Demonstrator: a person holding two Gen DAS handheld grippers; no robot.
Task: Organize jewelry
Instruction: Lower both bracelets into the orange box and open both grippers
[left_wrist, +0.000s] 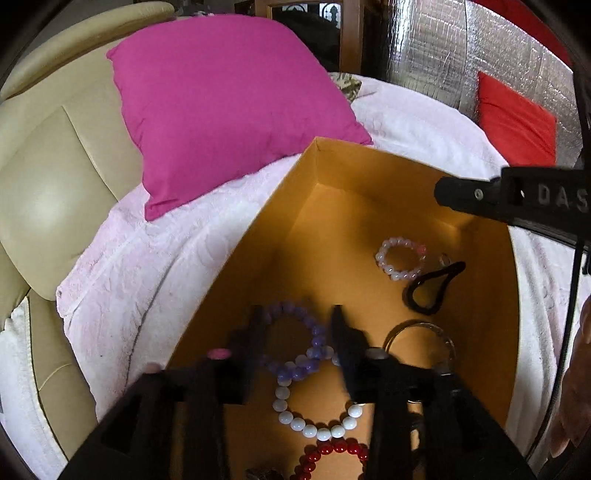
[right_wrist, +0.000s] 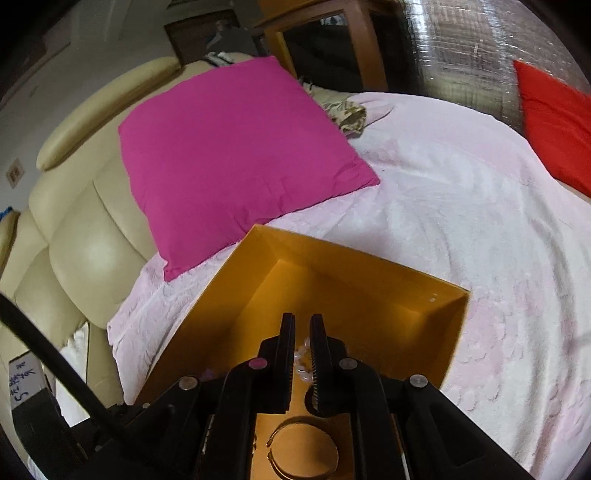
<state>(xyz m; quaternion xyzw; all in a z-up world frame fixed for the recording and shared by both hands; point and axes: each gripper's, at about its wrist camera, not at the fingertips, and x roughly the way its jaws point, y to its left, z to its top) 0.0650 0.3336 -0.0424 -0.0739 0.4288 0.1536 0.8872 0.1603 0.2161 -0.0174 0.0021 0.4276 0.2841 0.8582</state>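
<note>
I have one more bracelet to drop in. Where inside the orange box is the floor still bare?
The far end of the orange box is bare, from its back corner to the pale pink bracelet. The strip along the left wall is also free. It's crowded nearer: purple bracelet, white bracelet, red bracelet, black hair tie.

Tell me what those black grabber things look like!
Each hand-held gripper is black plastic. The left hand-held gripper has two flat fingers on blocky arms, with a pink dot on one joint. The right hand-held gripper has ridged pads inside its fingers and round silver bolts at the joints. Its side shows raised letters "DAS", and a black cable hangs beside it.
</note>
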